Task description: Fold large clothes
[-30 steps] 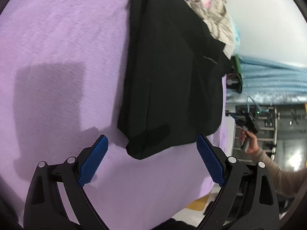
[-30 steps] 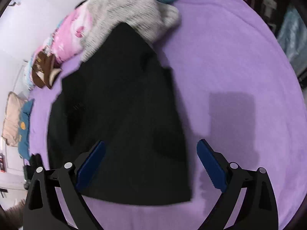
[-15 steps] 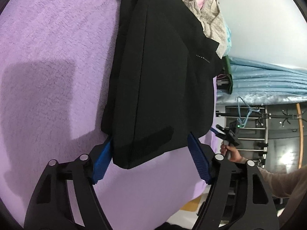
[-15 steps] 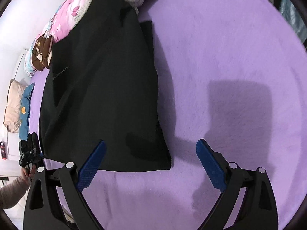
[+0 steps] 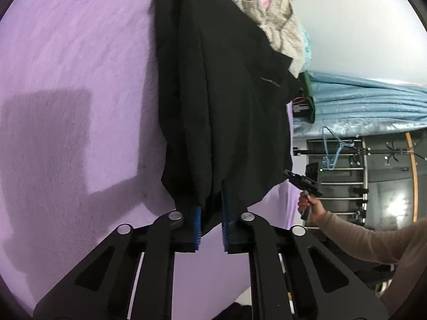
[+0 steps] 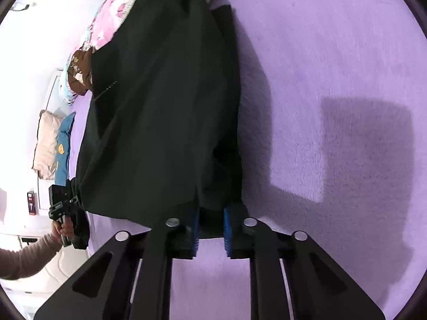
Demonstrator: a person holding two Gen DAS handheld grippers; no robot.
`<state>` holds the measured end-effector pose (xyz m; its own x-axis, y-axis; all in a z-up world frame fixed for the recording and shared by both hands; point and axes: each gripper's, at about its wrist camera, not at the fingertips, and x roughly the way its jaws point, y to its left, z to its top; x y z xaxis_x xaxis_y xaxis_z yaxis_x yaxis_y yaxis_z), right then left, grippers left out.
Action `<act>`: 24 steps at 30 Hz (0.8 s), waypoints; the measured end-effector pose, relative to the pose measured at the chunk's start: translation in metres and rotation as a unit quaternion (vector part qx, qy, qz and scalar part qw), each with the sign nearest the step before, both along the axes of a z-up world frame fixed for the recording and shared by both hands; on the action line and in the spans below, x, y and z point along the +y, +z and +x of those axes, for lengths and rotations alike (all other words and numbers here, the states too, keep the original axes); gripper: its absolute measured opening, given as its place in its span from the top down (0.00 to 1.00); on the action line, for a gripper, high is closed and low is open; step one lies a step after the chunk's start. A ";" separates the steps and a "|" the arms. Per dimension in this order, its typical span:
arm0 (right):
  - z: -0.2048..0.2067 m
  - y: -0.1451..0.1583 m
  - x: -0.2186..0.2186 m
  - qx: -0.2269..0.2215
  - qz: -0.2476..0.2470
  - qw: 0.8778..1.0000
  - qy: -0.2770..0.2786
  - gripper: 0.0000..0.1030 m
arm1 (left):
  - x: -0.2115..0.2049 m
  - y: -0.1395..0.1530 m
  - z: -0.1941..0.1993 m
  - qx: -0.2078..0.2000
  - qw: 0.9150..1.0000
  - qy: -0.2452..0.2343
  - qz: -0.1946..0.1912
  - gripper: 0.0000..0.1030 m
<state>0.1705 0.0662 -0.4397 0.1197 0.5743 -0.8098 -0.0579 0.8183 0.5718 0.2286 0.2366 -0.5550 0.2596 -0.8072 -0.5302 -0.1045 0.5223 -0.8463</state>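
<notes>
Where cloth hides their pads, left gripper [image 5: 210,222] and right gripper [image 6: 210,230] clench the black garment [image 5: 226,101].

A folded garment [image 5: 226,101] lies on the bed [image 5: 80,53], its far end touching a clothes pile [image 5: 277,24]. Each gripper [image 5: 210,221] [image 6: 210,229] holds one near corner.

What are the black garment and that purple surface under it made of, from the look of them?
The black garment looks like a smooth, matte woven cloth, perhaps suiting: it drapes in soft folds with no shine, and a short stitched line shows near one edge. The purple cover looks like plush fleece: its surface is fuzzy, with a brushed nap. Neither fibre can be told for certain.
</notes>
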 end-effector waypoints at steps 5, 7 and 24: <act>0.007 0.018 -0.004 -0.016 -0.004 1.000 0.021 0.92 | 0.014 0.018 0.009 -0.022 0.999 -0.027 0.013 0.96; 0.013 0.022 -0.007 -0.022 -0.014 0.999 0.024 0.94 | 0.025 0.023 0.012 -0.030 0.999 -0.032 0.020 1.00; 0.017 0.030 0.012 -0.010 -0.137 0.990 0.004 0.21 | 0.019 -0.012 -0.019 0.024 0.999 0.025 -0.031 0.38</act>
<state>0.1874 0.0778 -0.4096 0.1338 0.3343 -0.9329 -0.0751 0.9421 0.3268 0.2096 0.2552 -0.5674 0.2751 -0.8258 -0.4924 -0.1709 0.4620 -0.8703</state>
